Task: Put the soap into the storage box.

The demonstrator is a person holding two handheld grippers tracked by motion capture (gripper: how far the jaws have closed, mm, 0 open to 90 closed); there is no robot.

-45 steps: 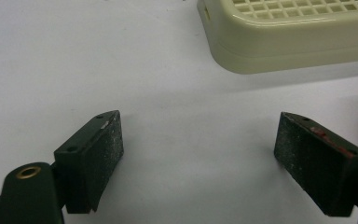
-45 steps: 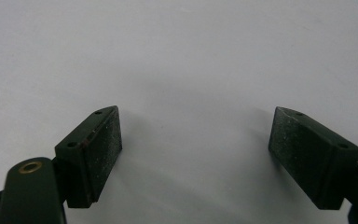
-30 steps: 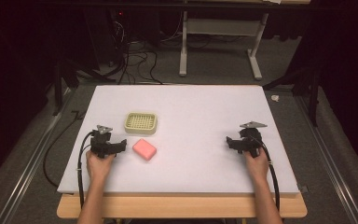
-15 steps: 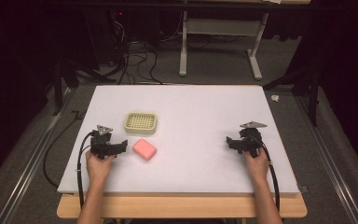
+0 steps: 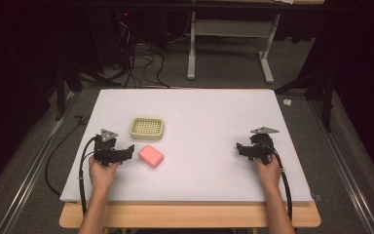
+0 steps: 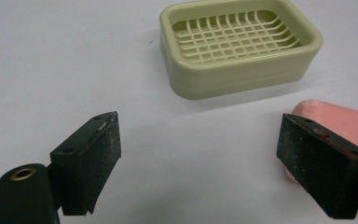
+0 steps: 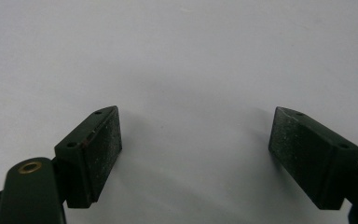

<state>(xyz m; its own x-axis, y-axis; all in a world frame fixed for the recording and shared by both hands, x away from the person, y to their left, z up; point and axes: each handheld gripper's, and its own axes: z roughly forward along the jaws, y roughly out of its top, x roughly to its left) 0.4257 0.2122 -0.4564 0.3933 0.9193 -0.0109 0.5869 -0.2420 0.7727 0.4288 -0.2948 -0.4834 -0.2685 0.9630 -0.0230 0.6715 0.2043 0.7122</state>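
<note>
Broad white foam-topped table [image 5: 195,122]. Left gripper [image 5: 126,152] near left, jaws spread wide and empty; right gripper [image 5: 239,148] near right, equally released. Pale green rectangular plastic soap dish [image 5: 147,128] left of centre. Pink rounded soap bar [image 5: 151,156] just nearer, beside left gripper's right jaw.

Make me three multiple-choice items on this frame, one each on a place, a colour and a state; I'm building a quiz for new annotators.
1. Where does the soap lie?
A. inside the soap dish
B. on the table, nearer the person than the soap dish
C. between the right gripper's jaws

2. What colour is the soap dish?
A. pale yellow-green
B. blue
C. black

3. How does the left gripper stand?
A. shut on the soap
B. shut on nothing
C. open

Answers: 1 B, the high view shows it on the white table, apart from the dish. 2 A, plain in the left gripper view. 3 C, its jaws stand wide apart, gripping nothing.
</note>
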